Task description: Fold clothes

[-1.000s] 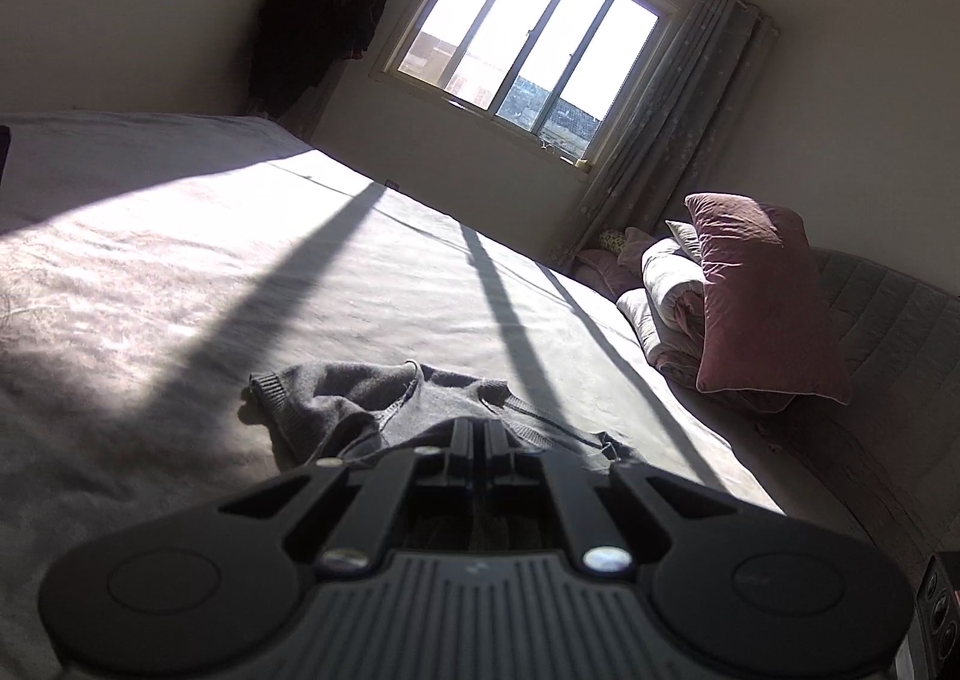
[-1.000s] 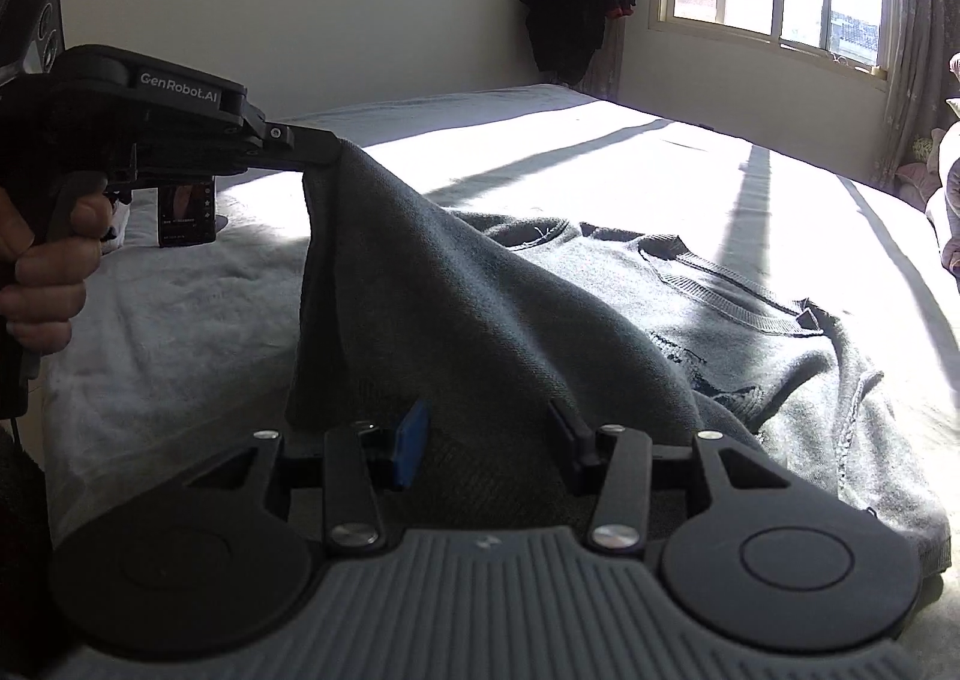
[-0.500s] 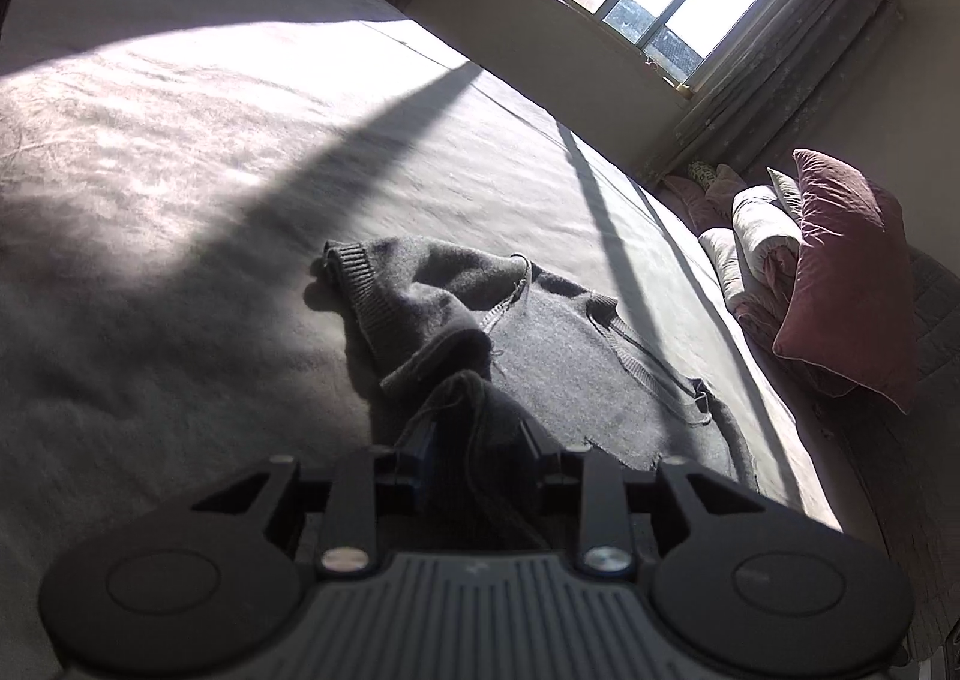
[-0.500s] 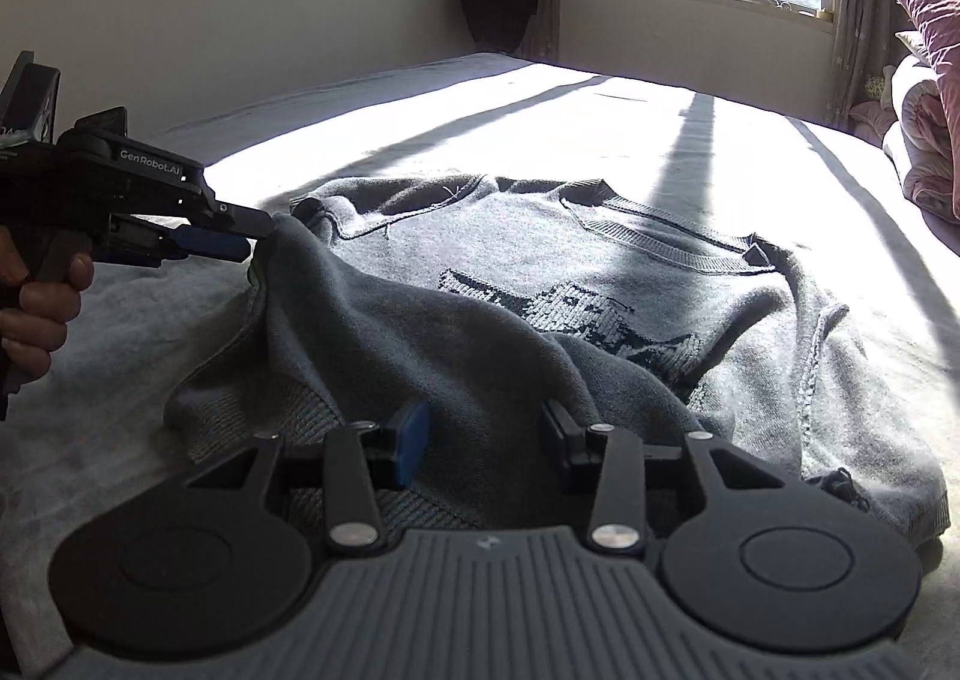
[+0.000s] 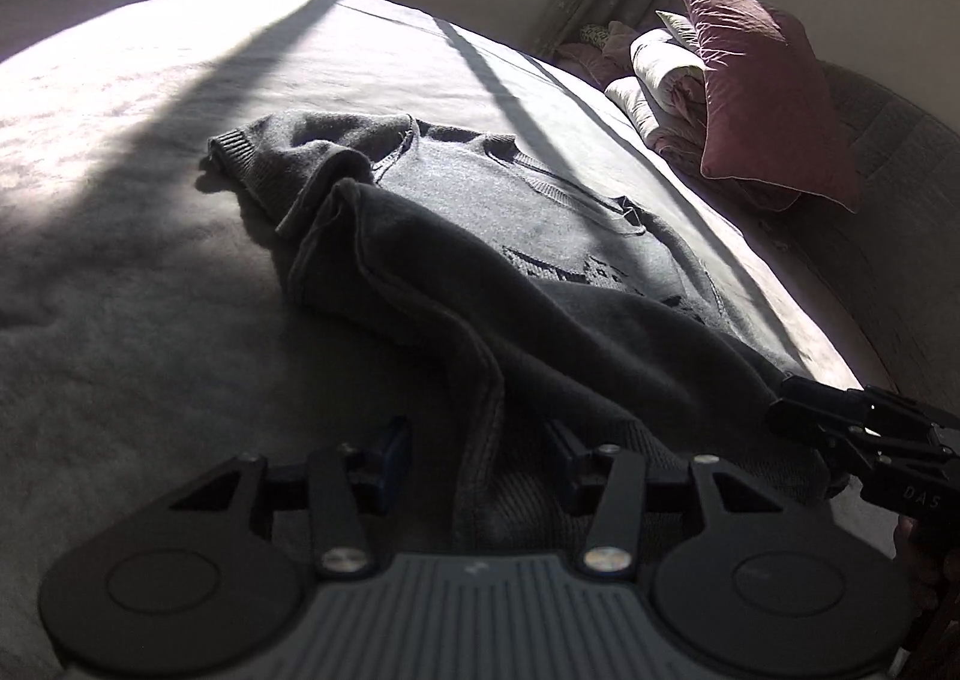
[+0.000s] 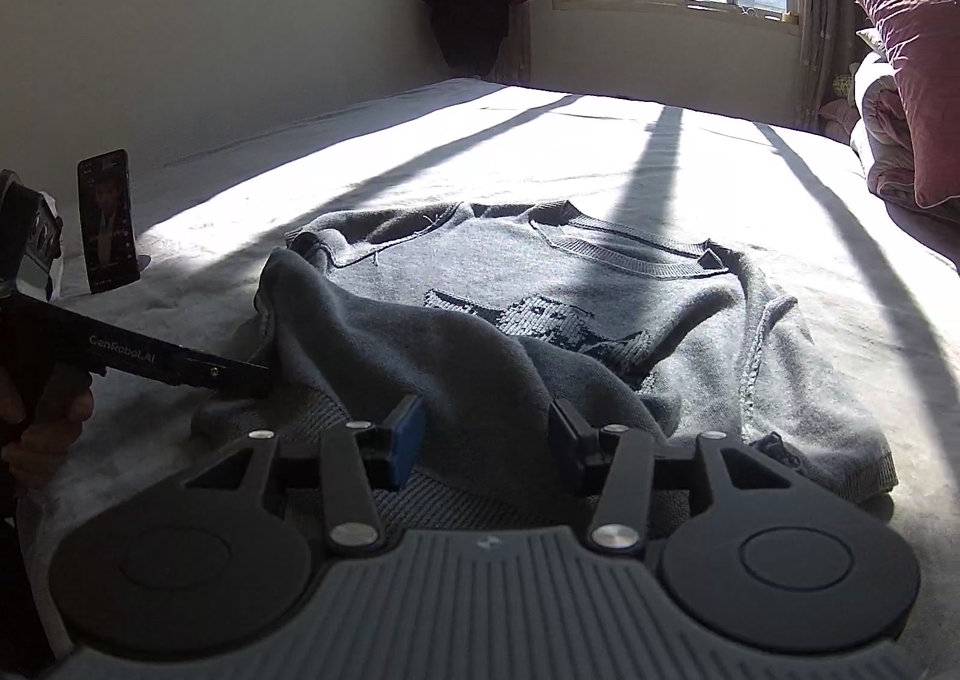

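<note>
— Left wrist view: how do the jaws stand?
— Left gripper (image 5: 474,449) part-open, a fold of the grey sweater (image 5: 540,236) loose between them, on the bed (image 5: 150,290).
— And the right?
— Right gripper (image 6: 483,434) jaws opening, sweater hem between them, unpinched; pillow (image 6: 918,98) far right.

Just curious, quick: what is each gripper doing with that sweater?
Left gripper: open, sweater edge between, unpinched.
Right gripper: opening, sweater between, not gripped.
</note>
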`<state>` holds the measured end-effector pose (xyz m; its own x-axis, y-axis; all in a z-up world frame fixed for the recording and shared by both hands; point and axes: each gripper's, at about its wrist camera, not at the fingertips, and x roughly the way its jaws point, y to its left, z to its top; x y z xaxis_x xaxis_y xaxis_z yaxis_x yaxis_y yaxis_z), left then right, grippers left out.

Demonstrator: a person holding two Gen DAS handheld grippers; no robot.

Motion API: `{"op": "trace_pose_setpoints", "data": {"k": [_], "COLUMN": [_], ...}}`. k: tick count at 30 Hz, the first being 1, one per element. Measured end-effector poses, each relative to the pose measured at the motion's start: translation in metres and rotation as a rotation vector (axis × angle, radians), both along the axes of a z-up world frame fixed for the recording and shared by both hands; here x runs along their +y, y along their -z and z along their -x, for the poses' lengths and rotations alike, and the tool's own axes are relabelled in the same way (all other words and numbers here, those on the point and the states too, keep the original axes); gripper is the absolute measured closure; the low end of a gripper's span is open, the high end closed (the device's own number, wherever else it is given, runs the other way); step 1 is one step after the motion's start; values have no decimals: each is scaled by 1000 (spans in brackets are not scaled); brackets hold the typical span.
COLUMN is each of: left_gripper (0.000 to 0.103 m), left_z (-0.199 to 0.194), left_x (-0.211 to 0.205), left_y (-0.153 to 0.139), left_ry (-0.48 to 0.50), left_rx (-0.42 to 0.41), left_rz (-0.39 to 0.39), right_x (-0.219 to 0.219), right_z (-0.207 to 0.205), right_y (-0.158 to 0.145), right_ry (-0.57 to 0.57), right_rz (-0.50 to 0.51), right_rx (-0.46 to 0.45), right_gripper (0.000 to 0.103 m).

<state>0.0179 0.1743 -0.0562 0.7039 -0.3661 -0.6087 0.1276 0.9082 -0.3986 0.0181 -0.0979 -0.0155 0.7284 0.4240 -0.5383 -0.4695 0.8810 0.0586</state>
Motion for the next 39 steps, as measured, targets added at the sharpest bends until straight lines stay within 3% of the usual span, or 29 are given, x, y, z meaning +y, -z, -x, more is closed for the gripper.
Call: {"op": "trace_pose_setpoints", "data": {"k": [2, 3, 5, 6, 14, 19, 27, 39], "left_gripper": [68, 80, 96, 98, 99, 99, 99, 99], "left_z": [4, 5, 6, 8, 40, 71, 117, 146], "left_x": [0, 0, 2, 4, 12, 16, 33, 42], "left_y": [1, 0, -1, -2, -25, -35, -39, -23], "left_ry": [-3, 0, 6, -8, -78, -91, -126, -226], "left_rx": [0, 9, 40, 54, 108, 140, 162, 142], "left_rz": [-6, -11, -7, 1, 64, 97, 221, 318], "right_x": [-8, -12, -21, -24, -60, -77, -89, -107], "right_z": [6, 9, 19, 23, 60, 75, 96, 76], "right_y": [-4, -6, -14, -18, -32, -24, -9, 19], "right_ry": [29, 37, 61, 73, 160, 209, 251, 323], "right_rz": [-5, -6, 1, 9, 31, -14, -56, -106], "right_rx": [19, 24, 24, 21, 35, 87, 162, 231], "right_gripper": [53, 53, 52, 51, 47, 47, 47, 47]}}
